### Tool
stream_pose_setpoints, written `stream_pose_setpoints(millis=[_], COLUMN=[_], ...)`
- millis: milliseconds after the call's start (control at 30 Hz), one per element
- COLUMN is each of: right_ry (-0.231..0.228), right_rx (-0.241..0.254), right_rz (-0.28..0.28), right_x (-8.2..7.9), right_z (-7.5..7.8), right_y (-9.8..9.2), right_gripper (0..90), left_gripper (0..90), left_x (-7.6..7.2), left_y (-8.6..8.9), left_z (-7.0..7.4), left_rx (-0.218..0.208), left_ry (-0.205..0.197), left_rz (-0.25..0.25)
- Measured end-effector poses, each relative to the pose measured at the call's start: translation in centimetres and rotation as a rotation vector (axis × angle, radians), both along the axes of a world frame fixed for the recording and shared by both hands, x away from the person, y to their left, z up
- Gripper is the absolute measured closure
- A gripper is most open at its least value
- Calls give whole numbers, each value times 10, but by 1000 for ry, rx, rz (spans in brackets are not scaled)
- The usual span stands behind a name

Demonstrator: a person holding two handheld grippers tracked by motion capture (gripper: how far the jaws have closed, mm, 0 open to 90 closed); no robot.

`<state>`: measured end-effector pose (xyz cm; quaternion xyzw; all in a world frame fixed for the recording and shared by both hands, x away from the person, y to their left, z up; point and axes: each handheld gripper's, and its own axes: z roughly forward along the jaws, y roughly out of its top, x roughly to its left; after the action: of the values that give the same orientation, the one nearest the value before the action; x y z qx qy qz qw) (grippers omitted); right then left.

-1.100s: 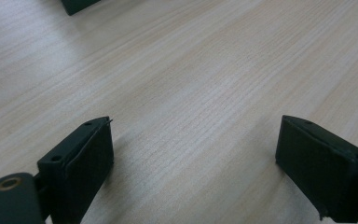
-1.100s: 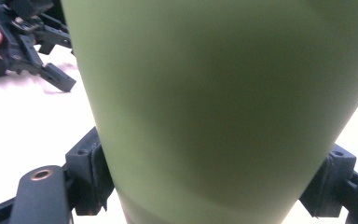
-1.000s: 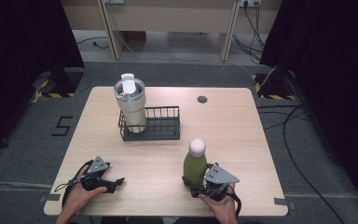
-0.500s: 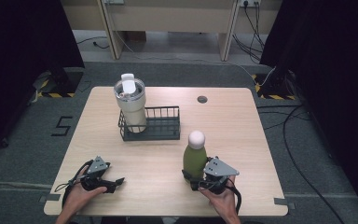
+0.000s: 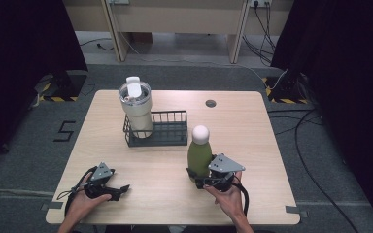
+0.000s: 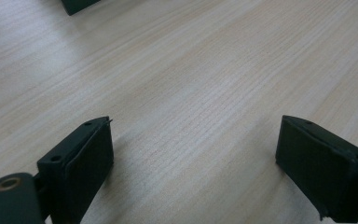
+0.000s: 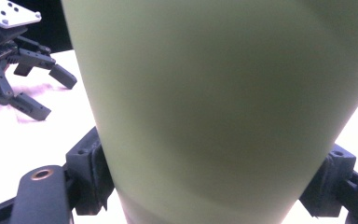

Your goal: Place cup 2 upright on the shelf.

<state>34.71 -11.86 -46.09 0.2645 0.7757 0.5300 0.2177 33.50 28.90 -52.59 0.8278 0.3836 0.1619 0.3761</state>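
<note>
From the high view, I have my right claw (image 5: 200, 177) clamped low on the olive-green metal bottle with the round white cap (image 5: 200, 154), which stands upright on the pale wooden counter (image 5: 252, 131), just in front of the black wire basket (image 5: 167, 130). A cream insulated tumbler with a clear lid (image 5: 136, 108) stands in that basket's left end. My left claw (image 5: 119, 190) rests near the front left edge, jaws apart.

In the left gripper view, my left claw (image 6: 193, 158) is spread wide over bare wood.

In the right gripper view, my right claw (image 7: 214, 186) presses both sides of the green bottle (image 7: 214, 102).
</note>
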Motion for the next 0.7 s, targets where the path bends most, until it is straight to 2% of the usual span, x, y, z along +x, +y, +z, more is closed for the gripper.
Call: stream_pose_setpoints(millis=[200,367,700], right_ry=[9,12,1], right_rx=[0,22,38], right_rz=[5,9,2], right_x=[9,16,31], right_z=[4,6,15], right_y=[5,9,14], right_gripper=[209,209,209], left_gripper=[105,104,105], left_x=[0,0,0], left_y=[0,0,0], left_z=[0,0,0], left_rx=[0,0,-1], left_ry=[0,0,-1], left_rz=[0,0,1])
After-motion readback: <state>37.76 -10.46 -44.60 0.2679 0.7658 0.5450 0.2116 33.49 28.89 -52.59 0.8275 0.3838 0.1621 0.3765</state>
